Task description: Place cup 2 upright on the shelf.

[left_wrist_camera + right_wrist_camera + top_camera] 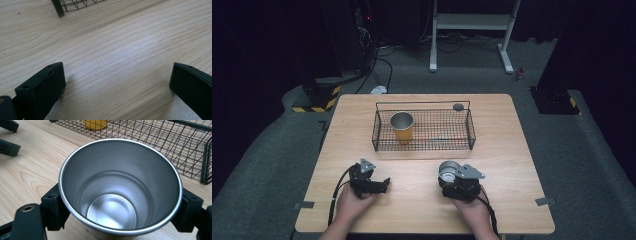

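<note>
High view, from above the near edge: a person's two hands rest on a pale wooden table (507,130), each holding a black tool. The left tool (382,184) lies near the front left of the table; the left gripper view shows its jaws spread wide with nothing but bare wood grain between them. The right tool (447,172) sits to the front right, its jaws closed against the sides of a steel cup (448,170); the right gripper view looks straight down into that cup (120,187), upright and empty, with a black jaw pressed to each side of its wall. Beyond both hands, across the middle of the table, stands a black wire basket (467,137). Inside its left end a second cup (402,126) stands upright, yellow outside and metal-lined; the right gripper view catches its yellow base (95,124) behind the mesh (175,147). Farther back, past the table's far edge, cables trail over grey floor beside a white metal frame (472,22).
</note>
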A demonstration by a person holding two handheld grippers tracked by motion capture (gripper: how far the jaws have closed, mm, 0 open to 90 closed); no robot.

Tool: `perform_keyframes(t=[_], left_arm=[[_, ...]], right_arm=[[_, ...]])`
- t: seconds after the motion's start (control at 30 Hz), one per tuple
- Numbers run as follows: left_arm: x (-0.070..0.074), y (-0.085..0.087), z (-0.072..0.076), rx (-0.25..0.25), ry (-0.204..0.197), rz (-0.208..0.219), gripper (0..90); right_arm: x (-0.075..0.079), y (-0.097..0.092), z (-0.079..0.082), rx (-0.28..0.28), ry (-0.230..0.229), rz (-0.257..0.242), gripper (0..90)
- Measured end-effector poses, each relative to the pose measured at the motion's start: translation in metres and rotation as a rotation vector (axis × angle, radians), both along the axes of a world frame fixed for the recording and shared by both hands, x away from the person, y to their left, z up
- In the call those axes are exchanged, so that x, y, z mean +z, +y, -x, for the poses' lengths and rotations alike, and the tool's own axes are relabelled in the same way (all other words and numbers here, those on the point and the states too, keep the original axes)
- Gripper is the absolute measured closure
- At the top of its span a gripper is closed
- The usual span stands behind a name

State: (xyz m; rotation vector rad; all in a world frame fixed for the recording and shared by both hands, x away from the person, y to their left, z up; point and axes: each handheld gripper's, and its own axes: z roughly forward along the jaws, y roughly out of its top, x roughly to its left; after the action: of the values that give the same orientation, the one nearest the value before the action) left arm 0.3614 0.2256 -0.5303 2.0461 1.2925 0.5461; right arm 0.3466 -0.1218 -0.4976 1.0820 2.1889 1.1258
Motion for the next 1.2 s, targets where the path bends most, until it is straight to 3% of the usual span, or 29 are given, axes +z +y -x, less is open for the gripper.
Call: perform_keyframes(t=[0.5, 0.63, 0.8, 1.2], left_arm=[[0.000, 0.000, 0.000, 0.002, 0.002, -0.003, 0.8], [0.000, -0.001, 0.000, 0.005, 0.003, -0.002, 0.8], [0.000, -0.001, -0.001, 0.002, 0.001, -0.003, 0.7], [0.000, -0.003, -0.001, 0.015, 0.000, 0.001, 0.8]], right_arm=[[0.009, -0.008, 0.003, -0.029, -0.033, -0.011, 18.4], [0.011, -0.009, 0.000, -0.037, -0.027, -0.021, 18.4], [0.015, -0.010, -0.008, -0.053, -0.037, 0.014, 18.5], [0.032, -0.010, -0.019, -0.122, -0.053, -0.001, 18.5]])
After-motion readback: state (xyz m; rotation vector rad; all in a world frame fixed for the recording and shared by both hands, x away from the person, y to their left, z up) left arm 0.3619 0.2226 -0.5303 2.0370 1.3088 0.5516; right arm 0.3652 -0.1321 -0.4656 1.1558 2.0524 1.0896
